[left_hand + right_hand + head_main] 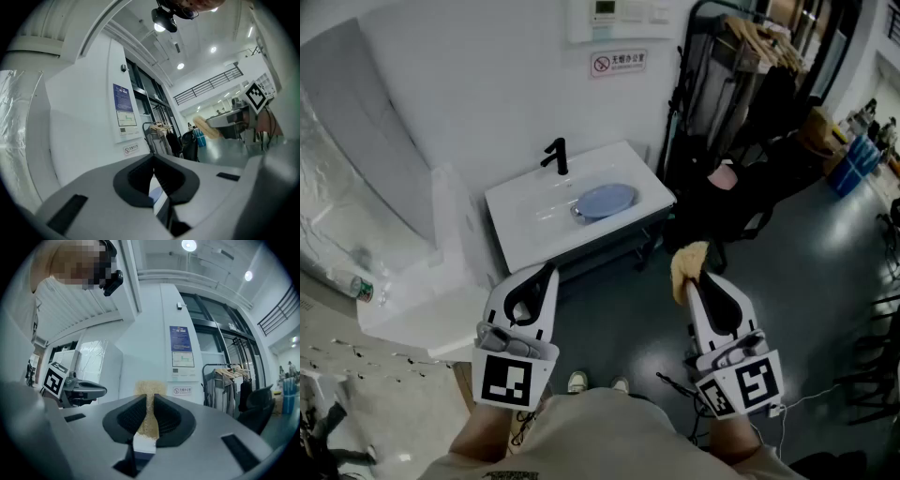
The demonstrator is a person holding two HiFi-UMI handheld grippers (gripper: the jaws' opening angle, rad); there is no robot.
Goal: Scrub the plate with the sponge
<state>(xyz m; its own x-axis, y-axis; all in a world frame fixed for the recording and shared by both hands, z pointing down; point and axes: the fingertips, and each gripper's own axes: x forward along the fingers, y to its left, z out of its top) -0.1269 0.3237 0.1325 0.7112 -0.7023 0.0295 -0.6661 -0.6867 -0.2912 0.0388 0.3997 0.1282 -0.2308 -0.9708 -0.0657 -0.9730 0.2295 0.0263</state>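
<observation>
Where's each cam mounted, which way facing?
Head view: on the head, steeply down at sink and plate; both forearms, left gripper, right gripper show.
Left gripper view: on left gripper, level, at wall poster; own shut jaws.
Right gripper view: on right gripper, level, same poster; jaws shut on sponge.
Both gripper views share poster and rack.

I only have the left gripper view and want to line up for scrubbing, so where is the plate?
Observer: The blue plate lies in the basin of the white sink, ahead of both grippers and between them in the head view.
Operator: Is the sponge gripped?
Observer: Yes. The right gripper is shut on the sponge, whose end pokes out past the tips.
Operator: Where's the faucet?
Observer: The black faucet stands at the basin's back edge, left of the plate.
</observation>
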